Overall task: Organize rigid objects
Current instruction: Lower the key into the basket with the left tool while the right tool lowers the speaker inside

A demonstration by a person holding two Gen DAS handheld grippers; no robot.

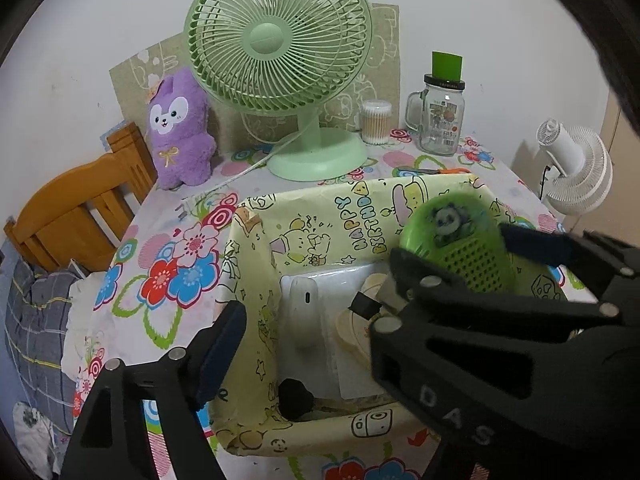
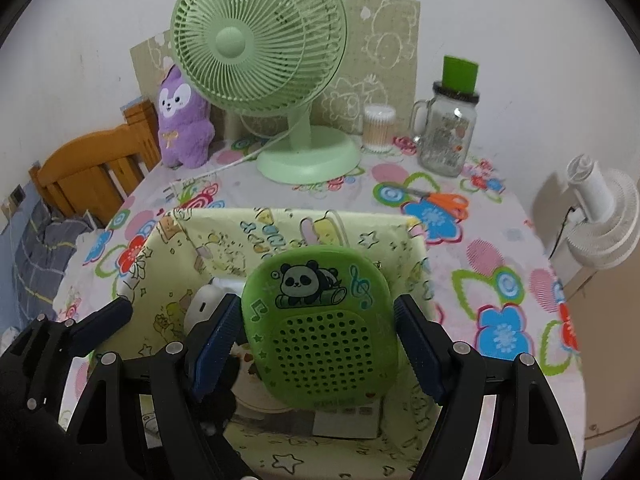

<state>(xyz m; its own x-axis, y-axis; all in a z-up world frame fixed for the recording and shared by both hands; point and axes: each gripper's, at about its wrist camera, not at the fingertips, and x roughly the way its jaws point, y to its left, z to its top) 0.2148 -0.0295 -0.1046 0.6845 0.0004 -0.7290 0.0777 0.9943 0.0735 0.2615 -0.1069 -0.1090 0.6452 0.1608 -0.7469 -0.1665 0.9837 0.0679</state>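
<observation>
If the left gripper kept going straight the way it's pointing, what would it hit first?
Probably the white device lying in the yellow box, though depth is hard to judge. The left gripper is open and empty, aimed down into the box.

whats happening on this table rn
A person is tidying items into a yellow cartoon-print box. The right tongs grip a green panda speaker just above the box. The left tongs hang open over the box's left wall, holding nothing. A white gadget already lies inside.
</observation>
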